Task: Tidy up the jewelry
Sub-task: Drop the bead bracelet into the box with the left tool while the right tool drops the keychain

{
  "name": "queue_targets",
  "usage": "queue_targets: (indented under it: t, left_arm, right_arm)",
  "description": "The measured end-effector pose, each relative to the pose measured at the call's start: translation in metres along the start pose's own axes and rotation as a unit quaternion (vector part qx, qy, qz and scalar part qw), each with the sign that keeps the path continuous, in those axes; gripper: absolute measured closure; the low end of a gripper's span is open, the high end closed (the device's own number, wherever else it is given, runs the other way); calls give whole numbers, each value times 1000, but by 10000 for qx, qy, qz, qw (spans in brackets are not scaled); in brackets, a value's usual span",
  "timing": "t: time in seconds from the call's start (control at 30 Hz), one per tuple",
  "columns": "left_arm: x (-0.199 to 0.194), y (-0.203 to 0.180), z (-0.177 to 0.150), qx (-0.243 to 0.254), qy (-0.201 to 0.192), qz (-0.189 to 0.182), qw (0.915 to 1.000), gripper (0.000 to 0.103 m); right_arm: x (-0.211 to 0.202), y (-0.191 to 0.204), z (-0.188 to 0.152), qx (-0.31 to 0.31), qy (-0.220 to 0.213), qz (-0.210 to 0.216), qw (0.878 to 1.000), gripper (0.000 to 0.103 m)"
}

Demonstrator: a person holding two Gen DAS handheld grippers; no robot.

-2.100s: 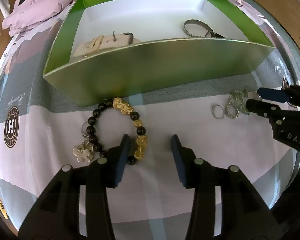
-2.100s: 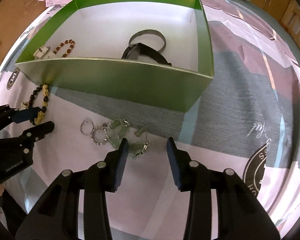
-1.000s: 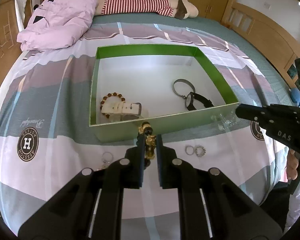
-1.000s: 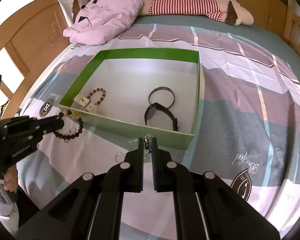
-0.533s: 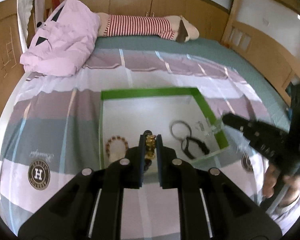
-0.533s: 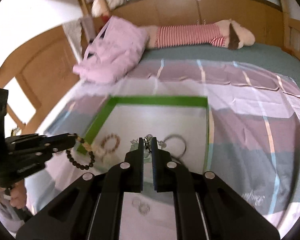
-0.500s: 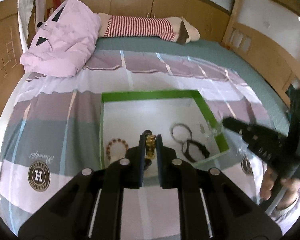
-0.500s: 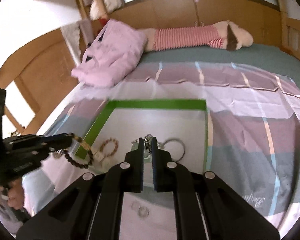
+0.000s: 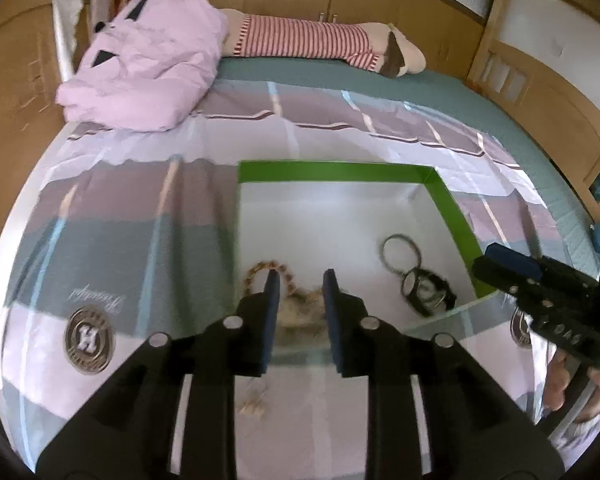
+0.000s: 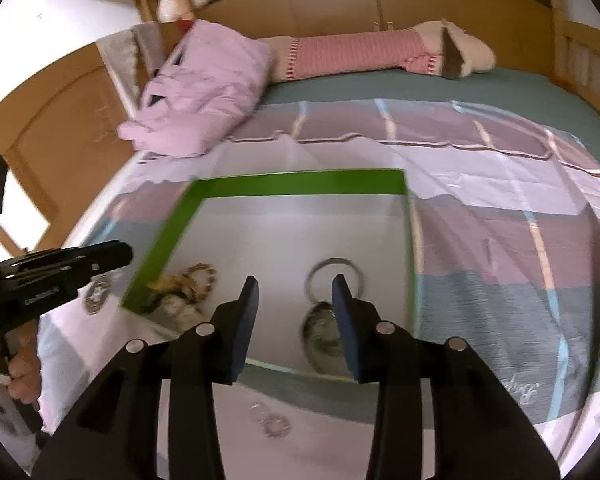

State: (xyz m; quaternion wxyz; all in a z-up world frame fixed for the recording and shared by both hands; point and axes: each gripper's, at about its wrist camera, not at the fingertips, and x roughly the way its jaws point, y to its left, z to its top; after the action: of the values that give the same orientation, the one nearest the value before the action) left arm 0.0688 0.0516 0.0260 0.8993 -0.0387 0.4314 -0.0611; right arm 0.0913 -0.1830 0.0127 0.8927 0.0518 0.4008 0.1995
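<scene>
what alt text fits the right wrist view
The right hand-held gripper, jaws opening and empty, hangs over a green box on a bed; a bangle lies inside. The left hand-held gripper enters from the left.

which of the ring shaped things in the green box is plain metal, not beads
The silver bangle on the box's right side, above the black watch. The loop on the left is brown beads.

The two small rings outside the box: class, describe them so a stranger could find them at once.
Find the green box on the bed. Just outside its near wall, on the pale sheet, lie two small rings side by side. Unlike the bracelets, they are not in the box.
</scene>
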Motion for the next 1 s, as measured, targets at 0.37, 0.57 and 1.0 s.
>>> queue_targets:
  t: [0.37,0.57,1.0]
  left_arm:
    - [64,29,-79,-378,1493,486,9869,81]
    - [66,-18,-96,59,1742,-560,9831,79]
    - [50,26,-78,-418,1466,14,9883,58]
  right_arm:
    - [16,55,-52,-1046,1439,381,9833,64]
    - [25,28,-59,-636,1676,-5,9838,64]
    - [51,43,-96,-1283,2140,-386,9676,64]
